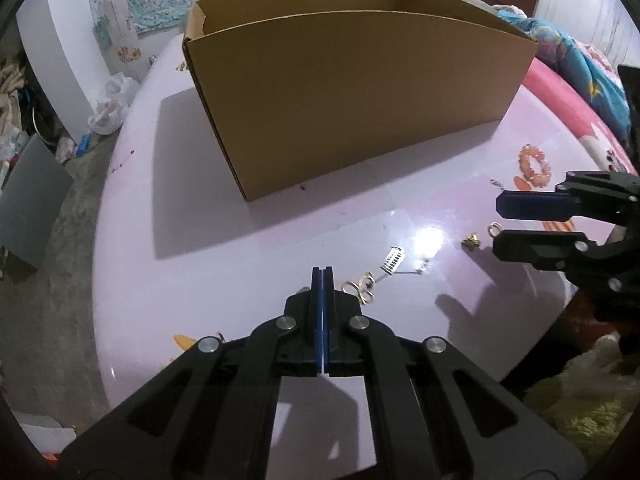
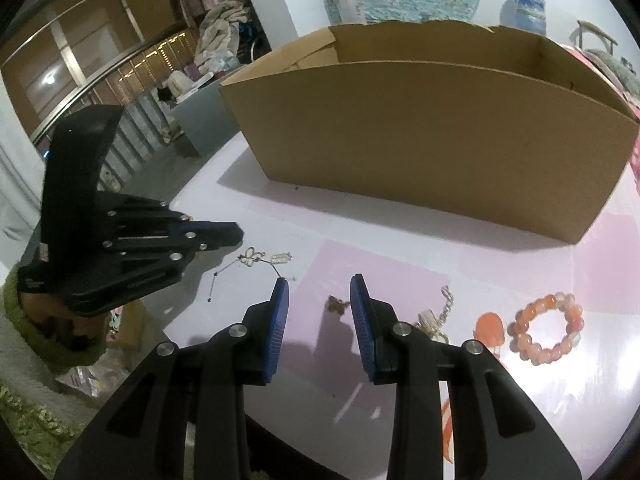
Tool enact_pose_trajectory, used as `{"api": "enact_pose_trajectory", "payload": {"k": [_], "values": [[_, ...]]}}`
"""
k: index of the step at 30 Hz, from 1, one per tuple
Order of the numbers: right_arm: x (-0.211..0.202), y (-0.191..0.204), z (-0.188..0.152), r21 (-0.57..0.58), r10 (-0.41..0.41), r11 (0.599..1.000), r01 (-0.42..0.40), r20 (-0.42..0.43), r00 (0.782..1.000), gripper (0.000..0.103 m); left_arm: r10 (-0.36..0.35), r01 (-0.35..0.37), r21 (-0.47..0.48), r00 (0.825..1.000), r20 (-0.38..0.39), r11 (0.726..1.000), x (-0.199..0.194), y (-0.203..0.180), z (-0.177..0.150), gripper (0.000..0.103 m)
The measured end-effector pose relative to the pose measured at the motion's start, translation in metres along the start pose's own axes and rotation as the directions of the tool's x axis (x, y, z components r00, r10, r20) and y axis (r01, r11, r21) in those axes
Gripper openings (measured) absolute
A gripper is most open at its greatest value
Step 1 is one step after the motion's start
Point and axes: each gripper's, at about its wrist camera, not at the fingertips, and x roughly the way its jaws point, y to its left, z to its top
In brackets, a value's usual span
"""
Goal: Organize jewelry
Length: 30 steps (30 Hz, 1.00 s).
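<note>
A tall open cardboard box (image 1: 340, 100) (image 2: 420, 132) stands at the back of the lilac table (image 1: 240, 240). My left gripper (image 1: 322, 271) (image 2: 239, 236) is shut, with nothing showing between its pads; a gold butterfly pendant (image 1: 360, 286) (image 2: 252, 258) on a thin chain lies just beside its tips, next to a silver charm (image 1: 394, 260). My right gripper (image 2: 319, 280) (image 1: 498, 223) is open over a small gold piece (image 2: 336, 304) (image 1: 471, 240) that lies on the table. A small ring (image 1: 494, 229) rests nearby. An orange bead bracelet (image 2: 546, 330) (image 1: 534, 166) lies at the right.
A gold chain piece (image 2: 436, 316) lies between the right gripper and the bracelet. The table's curved edge drops to a cluttered floor with a grey panel (image 1: 32, 208) on the left. Bedding (image 1: 580, 60) lies behind right. A green fuzzy sleeve (image 2: 24, 320) holds the left gripper.
</note>
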Motion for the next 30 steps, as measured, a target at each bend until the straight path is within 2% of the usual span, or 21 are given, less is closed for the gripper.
{"api": "enact_pose_trajectory", "payload": {"k": [4, 7, 13, 17, 19, 20, 24, 30], "values": [[0.000, 0.004, 0.001, -0.007, -0.001, 1.000, 0.001, 0.000, 1.000, 0.032, 0.025, -0.025, 0.067, 1.000, 0.000, 0.997, 0.007, -0.008, -0.001, 0.005], [-0.001, 0.005, 0.001, 0.003, -0.006, 1.000, 0.006, -0.002, 1.000, 0.032, 0.028, -0.028, 0.085, 1.000, -0.003, 0.996, 0.006, -0.011, -0.003, 0.005], [-0.001, 0.007, 0.000, 0.001, -0.009, 1.000, 0.009, -0.005, 1.000, 0.032, -0.014, 0.015, 0.056, 1.000, -0.018, 0.998, 0.001, -0.017, -0.005, 0.005], [-0.001, 0.008, 0.000, 0.002, -0.011, 1.000, 0.011, -0.004, 1.000, 0.032, -0.084, 0.084, 0.029, 0.996, -0.022, 0.996, -0.004, -0.021, -0.010, 0.008], [-0.002, 0.007, -0.001, 0.006, -0.011, 1.000, 0.011, -0.004, 1.000, 0.032, -0.102, 0.102, 0.026, 0.995, -0.002, 0.994, -0.010, -0.020, -0.011, 0.020], [-0.002, 0.007, -0.001, 0.009, -0.010, 1.000, 0.010, -0.003, 1.000, 0.032, -0.103, 0.103, 0.029, 0.995, 0.009, 0.994, -0.011, -0.019, -0.010, 0.022], [-0.004, 0.005, -0.003, 0.020, -0.006, 1.000, 0.006, 0.003, 1.000, 0.032, -0.133, 0.129, 0.081, 0.990, 0.045, 0.988, -0.017, -0.026, -0.006, 0.031], [-0.007, 0.002, -0.007, 0.026, -0.012, 1.000, 0.012, 0.010, 1.000, 0.032, -0.098, 0.099, 0.175, 0.995, -0.014, 0.980, 0.003, -0.034, 0.001, 0.029]]}}
